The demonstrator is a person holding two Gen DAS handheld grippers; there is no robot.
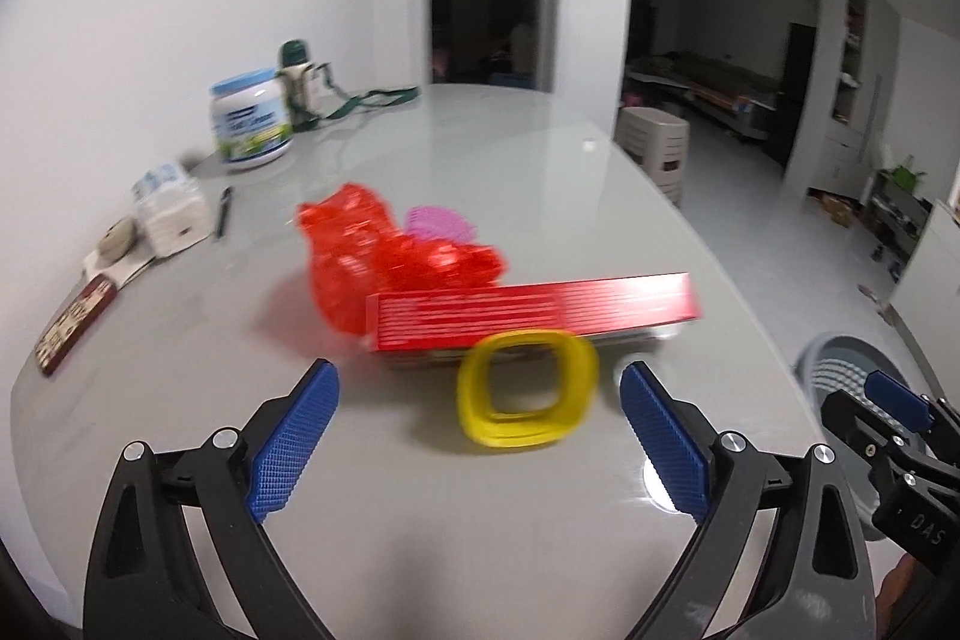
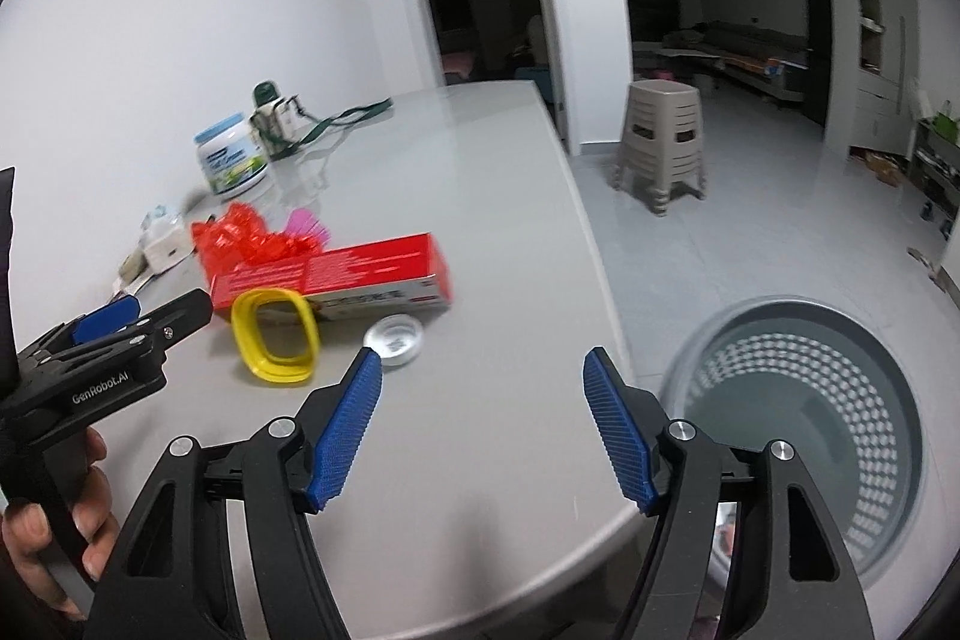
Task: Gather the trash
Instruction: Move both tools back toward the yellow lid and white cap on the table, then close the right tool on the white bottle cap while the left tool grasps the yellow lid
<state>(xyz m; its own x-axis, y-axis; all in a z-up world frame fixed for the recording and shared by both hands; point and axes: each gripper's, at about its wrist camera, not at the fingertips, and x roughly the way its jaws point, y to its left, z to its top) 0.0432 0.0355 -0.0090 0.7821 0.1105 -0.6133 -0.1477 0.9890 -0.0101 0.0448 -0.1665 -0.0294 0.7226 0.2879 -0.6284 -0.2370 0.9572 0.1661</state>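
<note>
A yellow plastic ring (image 1: pixel 525 388) (image 2: pixel 276 337) lies on the grey table (image 1: pixel 510 172), just ahead of my open left gripper (image 1: pixel 480 388). Behind it lie a long red box (image 1: pixel 534 313) (image 2: pixel 336 271), a crumpled red wrapper (image 1: pixel 384 250) (image 2: pixel 240 232) and a pink piece (image 1: pixel 441 223) (image 2: pixel 309 223). A small silver lid (image 2: pixel 394 333) lies near the left fingertip of my open, empty right gripper (image 2: pixel 483 361). A grey perforated bin (image 2: pixel 804 418) (image 1: pixel 840 370) stands on the floor beside the table's right edge.
A white tub (image 1: pixel 252 121) (image 2: pixel 231 157), a green-capped flask with strap (image 1: pixel 300 85) and a tissue box (image 1: pixel 171 214) sit along the wall at the left. A book (image 1: pixel 75 319) lies at the left edge. Stacked beige stools (image 2: pixel 663 142) stand on the floor.
</note>
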